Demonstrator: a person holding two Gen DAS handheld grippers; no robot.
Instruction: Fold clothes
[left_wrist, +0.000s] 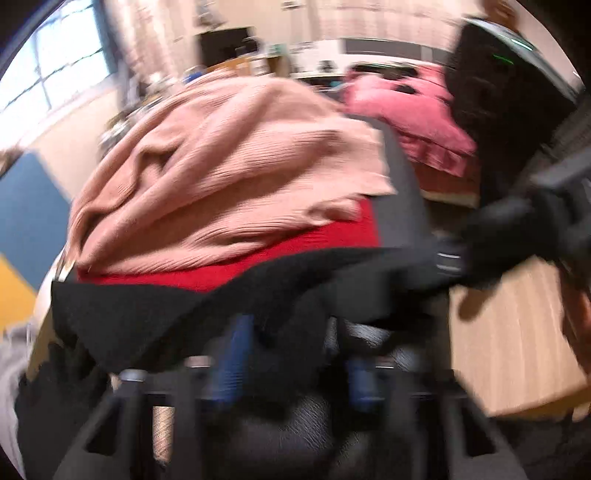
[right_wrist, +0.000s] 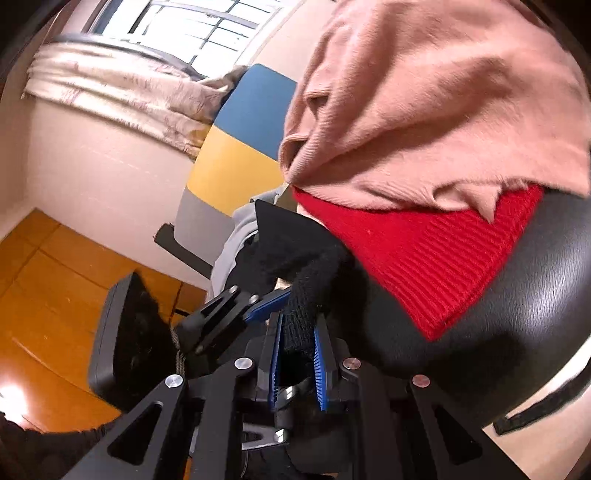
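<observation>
A black knit garment (left_wrist: 192, 314) hangs stretched between both grippers, in front of a black chair (right_wrist: 517, 332). On the chair lie a red knit garment (left_wrist: 236, 266) and, on top of it, a pink ribbed garment (left_wrist: 221, 166); both also show in the right wrist view, red (right_wrist: 424, 258) and pink (right_wrist: 424, 110). My left gripper (left_wrist: 291, 369) has its blue pads (left_wrist: 236, 354) closed on the black cloth. My right gripper (right_wrist: 299, 354) pinches a bunched end of the black garment (right_wrist: 306, 295) between its blue pads (right_wrist: 319, 369). The right gripper also shows at right in the left wrist view (left_wrist: 454, 258).
A pink quilt (left_wrist: 406, 110) lies on a bed behind the chair. A wooden surface (left_wrist: 509, 332) is at right. A blue and yellow panel (right_wrist: 243, 147), a window (right_wrist: 207, 33) and an orange wooden floor (right_wrist: 55, 295) are to the left. A grey cloth (right_wrist: 236, 236) hangs nearby.
</observation>
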